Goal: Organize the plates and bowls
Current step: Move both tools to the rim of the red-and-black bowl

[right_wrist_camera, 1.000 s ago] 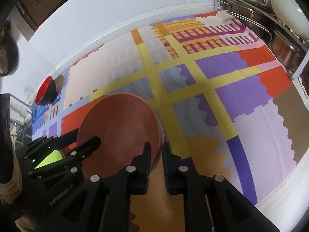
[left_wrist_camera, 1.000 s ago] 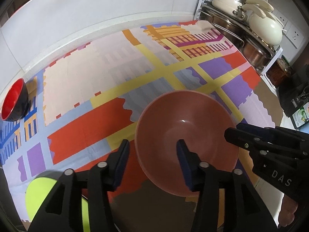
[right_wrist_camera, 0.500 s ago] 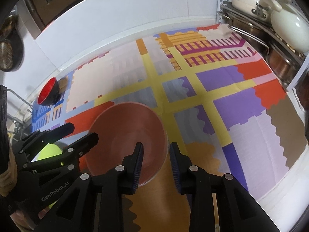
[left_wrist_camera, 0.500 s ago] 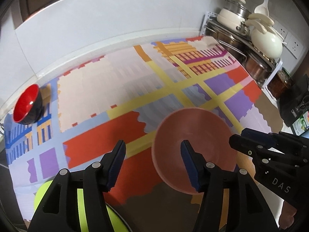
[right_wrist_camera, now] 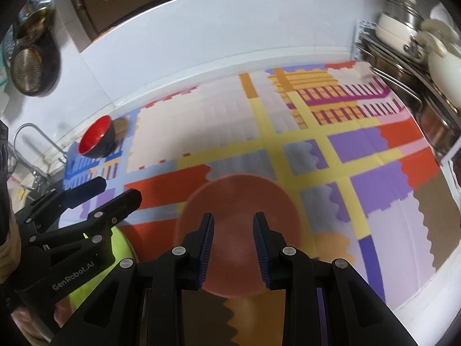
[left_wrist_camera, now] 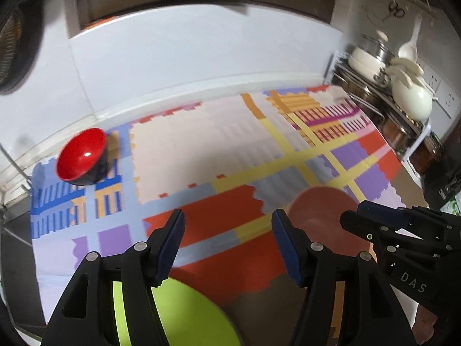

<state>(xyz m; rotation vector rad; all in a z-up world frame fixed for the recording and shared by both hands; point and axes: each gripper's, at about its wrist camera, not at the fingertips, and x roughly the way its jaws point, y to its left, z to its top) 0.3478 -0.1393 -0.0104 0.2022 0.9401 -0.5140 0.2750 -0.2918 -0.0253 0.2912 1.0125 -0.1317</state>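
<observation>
A terracotta bowl sits on the patterned mat near the front; it also shows in the left wrist view. My right gripper is open and empty above the bowl's near side. My left gripper is open and empty, raised above the mat left of the bowl. A lime-green plate lies under the left gripper at the front left; it also shows in the right wrist view. A red bowl with a black outside stands at the far left; it also shows in the right wrist view.
The colourful mat covers the counter. A rack of pots and a cream kettle stands at the far right. A white backsplash wall runs behind. A sink faucet is at the left edge.
My right gripper has opened and let go of the terracotta bowl's rim. Both grippers have lifted up and back from the bowl, which stays on the mat.
</observation>
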